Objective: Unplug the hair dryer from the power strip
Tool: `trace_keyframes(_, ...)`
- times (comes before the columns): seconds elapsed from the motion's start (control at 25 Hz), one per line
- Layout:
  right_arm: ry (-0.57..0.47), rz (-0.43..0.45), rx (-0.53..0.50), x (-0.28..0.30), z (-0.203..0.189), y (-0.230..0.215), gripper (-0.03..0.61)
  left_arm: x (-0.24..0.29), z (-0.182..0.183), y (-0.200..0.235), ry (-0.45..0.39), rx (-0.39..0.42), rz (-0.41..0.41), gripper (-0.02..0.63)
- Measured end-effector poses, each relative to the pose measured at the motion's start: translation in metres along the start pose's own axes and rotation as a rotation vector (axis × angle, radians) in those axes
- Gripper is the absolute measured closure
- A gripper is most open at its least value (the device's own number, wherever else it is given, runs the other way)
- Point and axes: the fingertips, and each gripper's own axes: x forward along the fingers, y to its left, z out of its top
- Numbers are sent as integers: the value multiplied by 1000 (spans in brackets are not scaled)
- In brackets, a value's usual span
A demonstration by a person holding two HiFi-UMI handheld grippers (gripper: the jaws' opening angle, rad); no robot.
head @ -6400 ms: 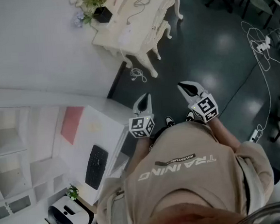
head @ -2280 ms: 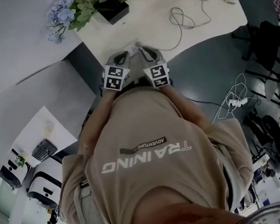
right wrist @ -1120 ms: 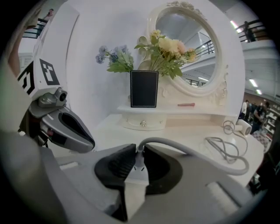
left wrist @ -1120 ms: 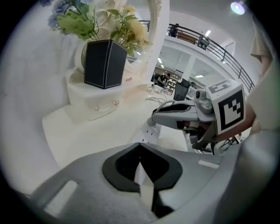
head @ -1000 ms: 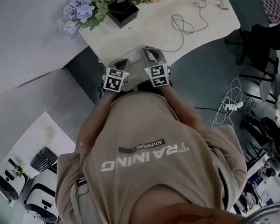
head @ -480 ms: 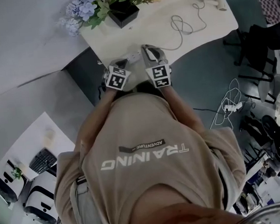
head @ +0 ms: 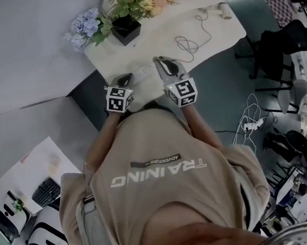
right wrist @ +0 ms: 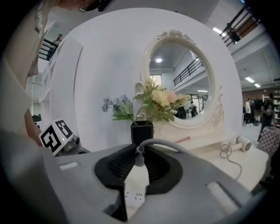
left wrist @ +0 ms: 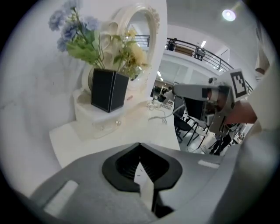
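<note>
In the left gripper view my left gripper (left wrist: 140, 165) is shut on the thin edge of the white power strip (left wrist: 143, 186). My right gripper (right wrist: 139, 165) is shut on the hair dryer's grey plug (right wrist: 139, 158), from which a grey cord (right wrist: 175, 146) arcs away right. The strip's white face with socket holes (right wrist: 132, 194) shows just below the plug; whether the plug still sits in it is hidden. In the head view both grippers (head: 124, 80) (head: 163, 65) reach over the near edge of the white vanity table (head: 218, 33). The hair dryer (head: 222, 13) (right wrist: 242, 142) lies at the table's far right, its cord coiled (head: 185, 43).
A black vase of flowers (head: 125, 30) (left wrist: 107, 89) and an oval mirror (right wrist: 183, 87) stand at the back of the table. Dark office chairs (head: 282, 33) and loose cables (head: 252, 118) occupy the floor on the right. A white wall (head: 25, 56) runs along the left.
The two grippers have drawn apart: the left one moved left, the right one moved right and nearer the head camera. The table and dryer sit further right in view.
</note>
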Motion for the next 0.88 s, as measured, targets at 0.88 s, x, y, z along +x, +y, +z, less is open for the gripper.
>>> trace_keyframes(0.88, -53, 49, -19, -23, 10, -10, 512, -74, 61, -18, -241, 40, 78, 611)
